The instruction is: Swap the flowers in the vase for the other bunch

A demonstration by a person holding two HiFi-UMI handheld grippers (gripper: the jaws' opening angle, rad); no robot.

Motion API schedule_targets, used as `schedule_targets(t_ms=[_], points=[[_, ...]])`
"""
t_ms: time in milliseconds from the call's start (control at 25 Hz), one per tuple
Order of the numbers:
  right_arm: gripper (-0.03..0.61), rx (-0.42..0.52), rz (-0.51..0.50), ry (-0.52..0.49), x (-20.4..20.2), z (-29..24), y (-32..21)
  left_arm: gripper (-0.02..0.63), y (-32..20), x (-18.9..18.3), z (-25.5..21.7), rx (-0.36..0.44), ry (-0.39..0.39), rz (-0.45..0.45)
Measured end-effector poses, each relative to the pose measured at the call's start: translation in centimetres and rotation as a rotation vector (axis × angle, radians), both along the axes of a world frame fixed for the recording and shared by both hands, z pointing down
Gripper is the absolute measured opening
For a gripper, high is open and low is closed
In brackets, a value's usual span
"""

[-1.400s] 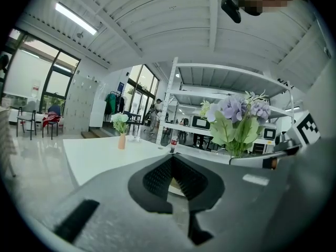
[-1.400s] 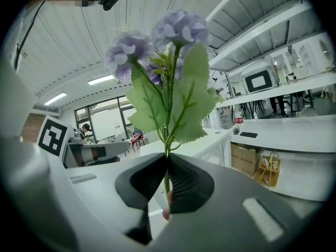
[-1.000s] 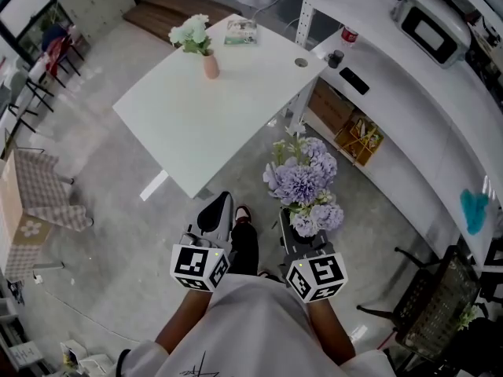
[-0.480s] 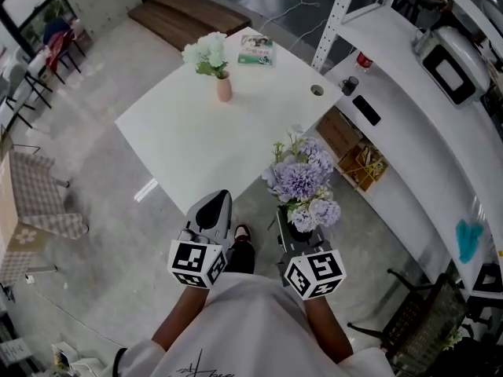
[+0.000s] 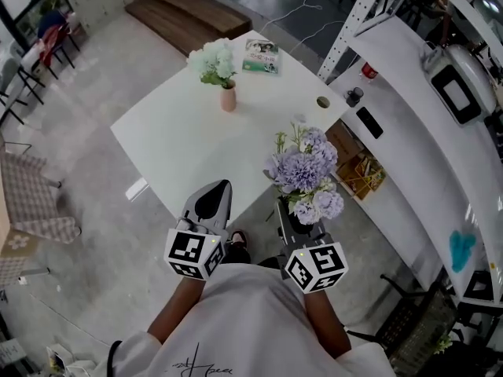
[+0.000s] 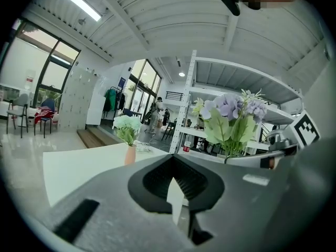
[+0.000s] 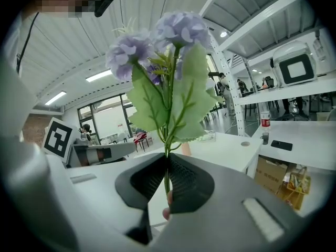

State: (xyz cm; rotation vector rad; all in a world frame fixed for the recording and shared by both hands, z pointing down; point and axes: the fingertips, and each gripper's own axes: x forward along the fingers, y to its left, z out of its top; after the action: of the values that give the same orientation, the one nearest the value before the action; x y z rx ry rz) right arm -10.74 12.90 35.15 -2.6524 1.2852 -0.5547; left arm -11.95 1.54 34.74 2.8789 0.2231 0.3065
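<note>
Thin green stems of the purple artificial hydrangea bunch [image 7: 168, 62] vanish between the clamped jaws of the right gripper [image 7: 167, 167]. Beyond them, its leaves cover most of the small pink ceramic vase [image 7: 186, 149]. Print on the green booklet [image 5: 262, 56], farther ahead, is unreadable.

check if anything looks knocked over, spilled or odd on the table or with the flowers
Nothing stands out. The pink vase stands upright on the white table with its pale flowers in it; the purple bunch is upright, stem clamped in the right gripper. The left gripper is shut and empty.
</note>
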Motion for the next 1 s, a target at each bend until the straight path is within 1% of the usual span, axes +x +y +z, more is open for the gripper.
schedule_targets(t_ms=[400,800,1000], points=[[0.028,0.009,0.01,0.001,1.5,-0.1,-1.3,0.005,-2.4,0.4,-0.1,-0.018,0.013,-0.029],[0.027,0.042,-0.033,0.044,3.6,-1.2,-4.1,0.004,-5.5,1.2,-0.8,-0.017,0.038,-0.098],[0.026,0.061,-0.052,0.042,4.6,-1.4,-5.6,0.004,-7.2,2.2,-1.5,0.003,0.045,-0.127]])
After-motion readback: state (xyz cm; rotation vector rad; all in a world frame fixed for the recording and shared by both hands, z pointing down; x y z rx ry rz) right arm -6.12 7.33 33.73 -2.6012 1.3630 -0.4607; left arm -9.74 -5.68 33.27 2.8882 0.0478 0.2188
